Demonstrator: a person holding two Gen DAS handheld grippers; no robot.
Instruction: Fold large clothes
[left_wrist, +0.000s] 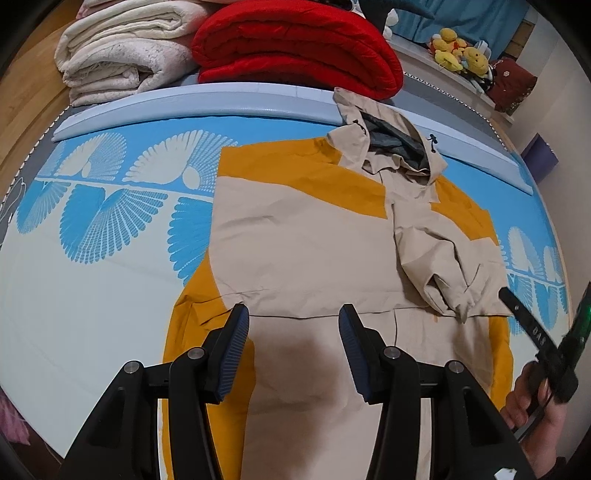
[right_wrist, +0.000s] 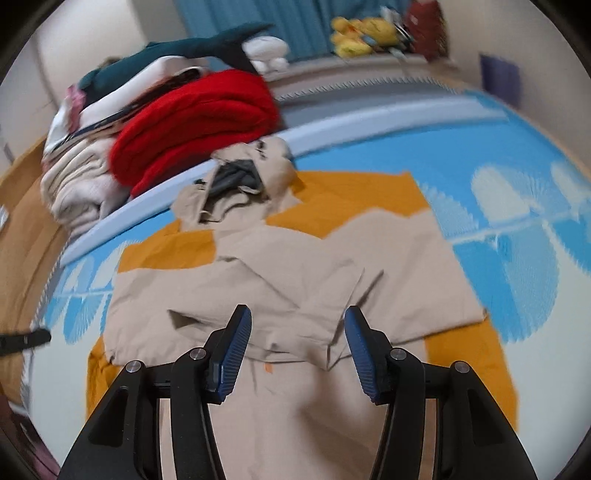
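Beige jacket; hand left-view only.

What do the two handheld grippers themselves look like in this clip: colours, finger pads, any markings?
Both the left gripper and the right gripper have matte black angular bodies with round silver pivot bolts and dark blue ribbed pads. From the left wrist view, the right one's finger bears pale lettering, a green light glows on its body, and a hand grips its handle.

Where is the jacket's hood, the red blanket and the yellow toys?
hood (left_wrist: 391, 147), left wrist view, on its grey lining
red blanket (left_wrist: 295, 48), left wrist view, on its top fold
yellow toys (left_wrist: 458, 51), left wrist view, middle of the pile
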